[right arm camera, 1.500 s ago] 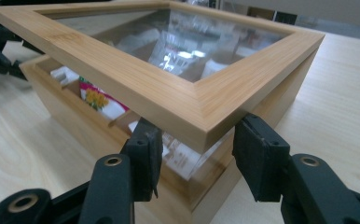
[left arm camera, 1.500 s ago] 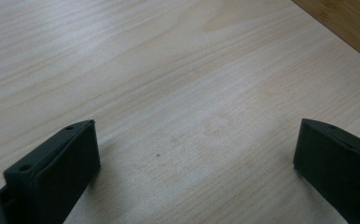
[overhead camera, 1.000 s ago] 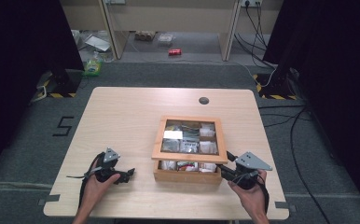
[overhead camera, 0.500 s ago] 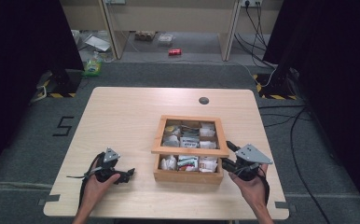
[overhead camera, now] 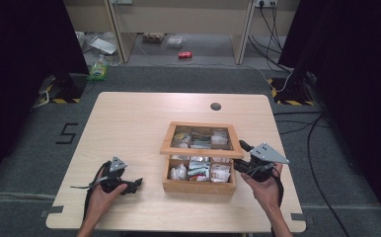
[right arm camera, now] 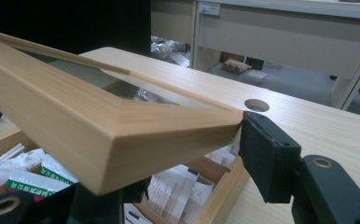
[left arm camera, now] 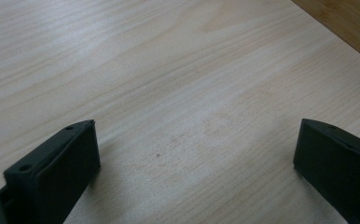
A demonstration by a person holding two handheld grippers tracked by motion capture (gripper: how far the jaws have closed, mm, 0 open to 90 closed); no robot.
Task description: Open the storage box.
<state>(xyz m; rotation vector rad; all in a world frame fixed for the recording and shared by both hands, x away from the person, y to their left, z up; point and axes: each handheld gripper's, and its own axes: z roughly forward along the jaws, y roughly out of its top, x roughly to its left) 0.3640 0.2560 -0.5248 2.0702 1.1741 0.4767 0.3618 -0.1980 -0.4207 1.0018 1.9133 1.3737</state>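
Observation:
A wooden compartment box (overhead camera: pixel 198 186) with packets (overhead camera: pixel 198 170) inside stands on the pale table (overhead camera: pixel 129 128), right of centre. Its glass-paned lid (overhead camera: pixel 201 150) is tilted up at the front. My right gripper (overhead camera: pixel 239 155) has the lid's front right corner (right arm camera: pixel 122 135) between its jaws. One pad (right arm camera: pixel 262 158) touches the corner's end; the other jaw sits under the lid's edge. These jaws have just been opening wider around the lid. My left gripper (overhead camera: pixel 134 183) rests at the table's front left, jaws open over bare wood (left arm camera: pixel 194 154), a box wall (left arm camera: pixel 346 18) beyond.
A round hole (overhead camera: pixel 215 106) is cut in the table behind the box. On the floor beyond lie a red can (overhead camera: pixel 184 55), a green bottle (overhead camera: pixel 98 69) and cables at the right. Dark curtains flank the table.
The lid's front edge has risen off the box, showing the front compartments. The right gripper went up and slightly back with it. The left gripper stayed still.

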